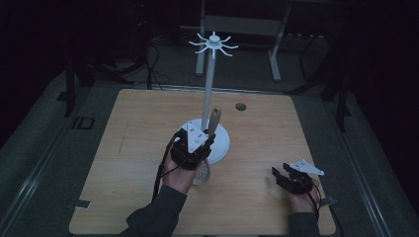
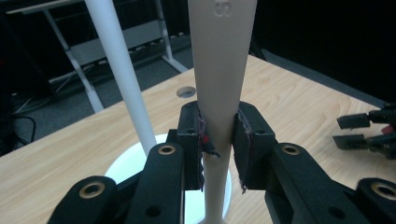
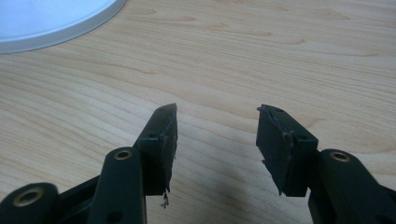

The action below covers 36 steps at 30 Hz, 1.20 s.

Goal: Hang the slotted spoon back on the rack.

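Observation:
My left gripper (image 1: 209,141) is shut on the handle of a long kitchen utensil (image 1: 214,120), which stands nearly upright, its pale head (image 1: 201,174) hanging below my hand. In the left gripper view the cream handle (image 2: 222,56) is pinched between the two pads of the left gripper (image 2: 219,135). Just behind it stands a white rack: a thin pole (image 1: 209,84) with a ring of hooks (image 1: 213,44) on top and a round base (image 1: 223,144). My right gripper (image 1: 279,176) rests low at the right of the table, open with nothing in it (image 3: 217,126).
The wooden table (image 1: 133,148) has a small round hole (image 1: 240,106) behind the rack. Metal table legs (image 1: 274,54) and cables lie on the dark floor beyond. The rack's base rim (image 3: 56,28) shows ahead of the right gripper.

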### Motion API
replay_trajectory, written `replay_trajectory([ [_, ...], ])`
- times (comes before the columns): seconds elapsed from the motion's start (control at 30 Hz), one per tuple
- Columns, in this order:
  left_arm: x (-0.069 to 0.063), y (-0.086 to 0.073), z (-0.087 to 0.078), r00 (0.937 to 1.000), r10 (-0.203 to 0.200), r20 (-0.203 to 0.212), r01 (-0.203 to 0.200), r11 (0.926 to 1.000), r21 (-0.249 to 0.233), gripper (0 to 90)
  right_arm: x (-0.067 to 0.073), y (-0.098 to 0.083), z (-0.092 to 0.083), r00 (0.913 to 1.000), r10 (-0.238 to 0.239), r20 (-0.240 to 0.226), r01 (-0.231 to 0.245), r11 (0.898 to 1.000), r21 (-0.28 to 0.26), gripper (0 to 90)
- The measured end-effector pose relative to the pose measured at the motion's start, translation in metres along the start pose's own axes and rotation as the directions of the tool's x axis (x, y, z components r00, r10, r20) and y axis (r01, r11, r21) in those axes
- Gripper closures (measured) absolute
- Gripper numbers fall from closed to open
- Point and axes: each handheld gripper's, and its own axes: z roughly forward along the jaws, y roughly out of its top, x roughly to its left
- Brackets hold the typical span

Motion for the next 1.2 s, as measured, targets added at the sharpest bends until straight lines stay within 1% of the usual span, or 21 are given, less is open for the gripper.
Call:
replay_trajectory([
  [0.07, 0.001, 0.003, 0.0, 1.0, 0.003, -0.004, -0.003, 1.0, -0.004, 74.3, 0.0, 0.0, 0.0, 1.0, 0.0, 0.0, 0.0, 1.0, 0.0, 47.9],
  [0.2, 0.002, 0.008, 0.001, 0.9999, -0.005, -0.011, 0.005, 0.9998, -0.017, 74.3, 0.0, 0.0, 0.0, 1.0, -0.002, 0.001, 0.002, 1.0, 0.001, 47.8],
  [0.33, 0.001, 0.013, 0.002, 0.9998, -0.001, -0.02, 0.001, 0.9997, -0.026, 74.3, 0.0, 0.0, 0.0, 1.0, -0.002, 0.0, 0.002, 1.0, 0.001, 47.6],
  [0.5, 0.001, 0.019, 0.003, 0.9995, -0.013, -0.029, 0.012, 0.9991, -0.041, 74.2, 0.0, 0.0, 0.0, 1.0, -0.002, 0.0, 0.002, 1.0, 0.0, 47.4],
  [0.63, 0.001, 0.024, 0.003, 0.9988, -0.015, -0.046, 0.013, 0.999, -0.043, 74.2, -0.001, 0.0, 0.0, 1.0, -0.001, 0.0, 0.001, 1.0, 0.001, 47.4],
  [0.73, 0.001, 0.028, 0.002, 0.9977, -0.019, -0.065, 0.016, 0.9983, -0.057, 74.2, -0.001, 0.0, 0.0, 1.0, -0.002, -0.001, 0.002, 1.0, 0.002, 47.3],
  [0.9, 0.002, 0.035, 0.0, 0.9965, -0.032, -0.078, 0.027, 0.9968, -0.075, 74.2, -0.001, -0.001, 0.0, 1.0, -0.004, -0.001, 0.004, 1.0, 0.004, 47.2],
  [1.07, 0.003, 0.039, 0.0, 0.9946, -0.036, -0.097, 0.028, 0.9964, -0.08, 74.2, -0.001, -0.001, 0.001, 1.0, -0.004, -0.002, 0.004, 1.0, 0.005, 47.2],
  [1.2, 0.004, 0.042, 0.0, 0.992, -0.049, -0.116, 0.039, 0.9952, -0.09, 74.2, 0.0, -0.001, 0.001, 1.0, -0.005, -0.001, 0.005, 1.0, 0.006, 47.0],
])
